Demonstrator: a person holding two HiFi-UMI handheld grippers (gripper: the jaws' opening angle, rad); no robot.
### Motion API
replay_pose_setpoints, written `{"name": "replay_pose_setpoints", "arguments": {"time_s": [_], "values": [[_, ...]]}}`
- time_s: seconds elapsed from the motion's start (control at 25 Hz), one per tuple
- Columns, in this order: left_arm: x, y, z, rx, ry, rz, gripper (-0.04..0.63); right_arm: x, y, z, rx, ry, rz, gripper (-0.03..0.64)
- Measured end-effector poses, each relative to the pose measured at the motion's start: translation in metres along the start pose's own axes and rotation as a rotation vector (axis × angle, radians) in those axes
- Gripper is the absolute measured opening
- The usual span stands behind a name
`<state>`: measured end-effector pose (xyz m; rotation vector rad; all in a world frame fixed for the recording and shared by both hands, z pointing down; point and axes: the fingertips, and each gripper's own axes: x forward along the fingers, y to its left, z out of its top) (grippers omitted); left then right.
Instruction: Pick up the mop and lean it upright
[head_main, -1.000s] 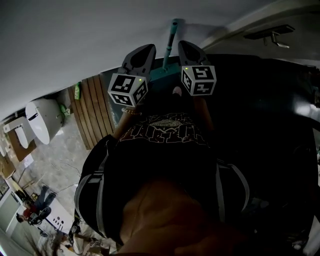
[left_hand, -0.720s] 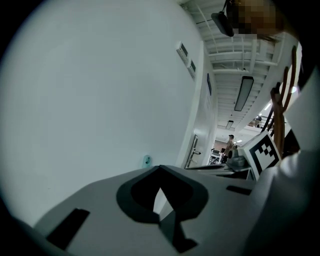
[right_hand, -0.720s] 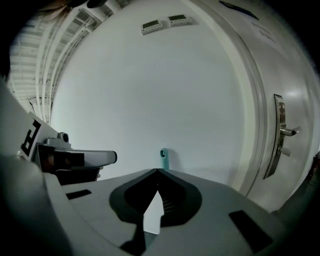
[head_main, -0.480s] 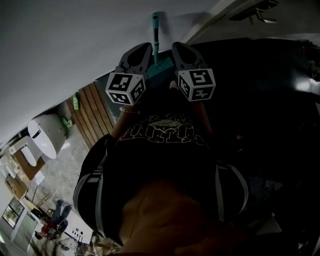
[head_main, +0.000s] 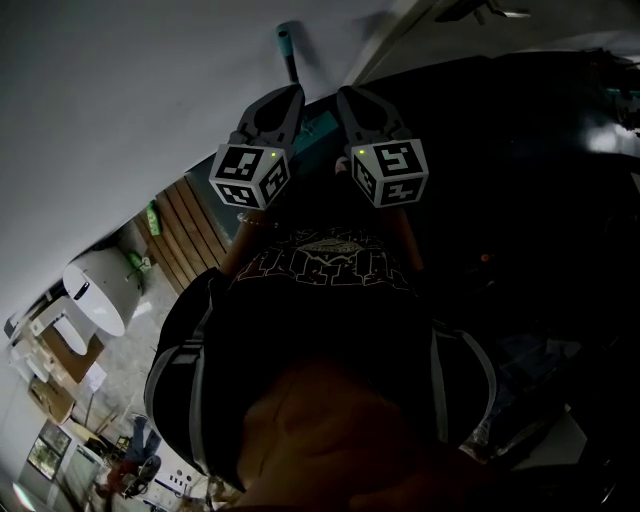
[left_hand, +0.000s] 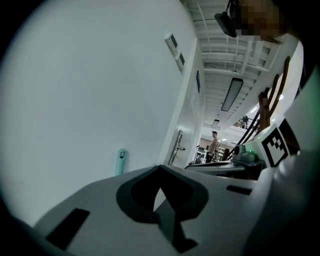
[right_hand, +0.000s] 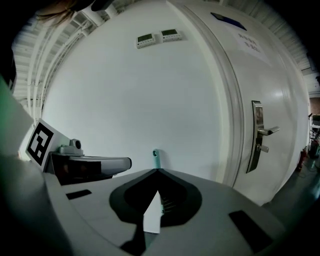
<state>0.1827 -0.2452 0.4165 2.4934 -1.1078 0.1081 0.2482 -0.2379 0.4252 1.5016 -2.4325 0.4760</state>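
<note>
Left gripper view: the left gripper (left_hand: 160, 170) has its jaws pressed together with the tips meeting. Nothing is pinched, and only a sliver of wall shows through the notch behind the tips. Right gripper view: the right gripper (right_hand: 157, 172) is the same, jaws fully together and empty. A ribbed pad shows in the gap, with no mop in it.

Head view: both tongs are held side by side in front of the chest, left gripper (head_main: 289, 95) and right gripper (head_main: 346, 97) near each other. Both aim at the wall (head_main: 150, 90), and the marker cubes (head_main: 252, 177) face the camera.

The mop handle (right_hand: 156, 159) has a teal tip with a hanging hole. It pokes up just beyond the right tips and stands against the white wall. In the left gripper view the mop handle (left_hand: 120, 161) sits off to the left of the tips. In the head view the mop handle (head_main: 288, 45) is at the wall, just beyond the two grippers and apart from both. A teal patch (head_main: 322, 127) between the grippers is likely the mop's lower part, but it is too dark to be sure.

Judgement: the mop looks leaned on the wall and standing on its own, so closed, empty jaws fit a job that is done. The grippers probably hover close to catch it if it slides. The door (right_hand: 280, 115) with its lever handle (right_hand: 264, 132) is to the right of the mop and clear of it, so this spot doesn't block the door. Risk: the wall is smooth and the handle could slip sideways.
</note>
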Motion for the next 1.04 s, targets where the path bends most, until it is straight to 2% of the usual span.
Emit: {"name": "replay_pose_setpoints", "arguments": {"time_s": [1.04], "values": [[-0.0021,-0.0074,-0.0027,-0.030,0.000,-0.003,0.037,-0.0007,0.0033,-0.0025,0.008,0.008,0.030,0.018]]}}
